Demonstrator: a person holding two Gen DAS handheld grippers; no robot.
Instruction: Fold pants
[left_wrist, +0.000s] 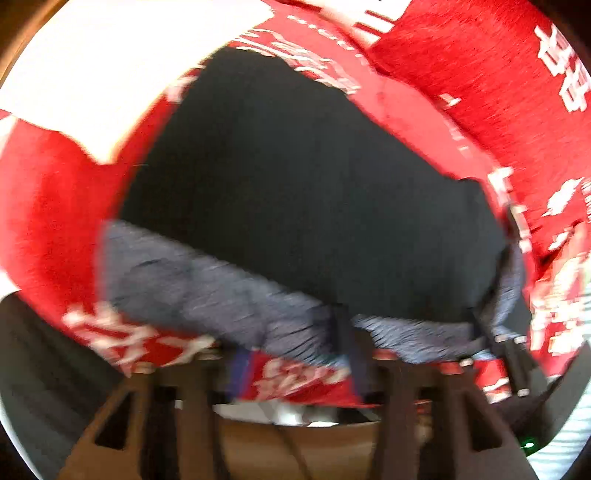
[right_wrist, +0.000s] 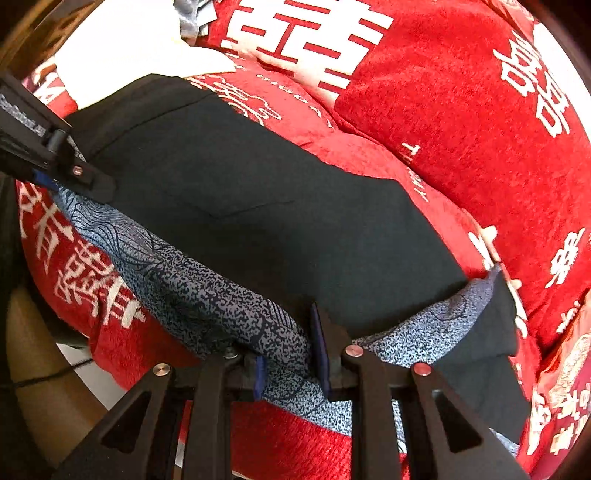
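Covering nearly the whole of both views, a red plush bedspread (right_wrist: 461, 122) printed with white characters lies under everything. On it, filling the middle of each frame, lie the pants (right_wrist: 258, 221), dark and smooth on the outside, with a blue-grey speckled lining (right_wrist: 207, 299) turned out along their lower edge.

In the right wrist view the right hand-held gripper (right_wrist: 291, 365) sits at bottom centre, its black fingers with blue pads pinching a bunched fold of that lining. The same view shows the left hand-held gripper (right_wrist: 88, 181) at the upper left of the frame, touching the far end of the lined edge; its jaw spacing cannot be read there.

The left wrist view, blurred by motion, gives the answer: the left hand-held gripper's fingers (left_wrist: 345, 354) stand spread at bottom centre, the lined edge just above them and red bedspread showing in the gap. At its right edge the right hand-held gripper appears on the fabric.
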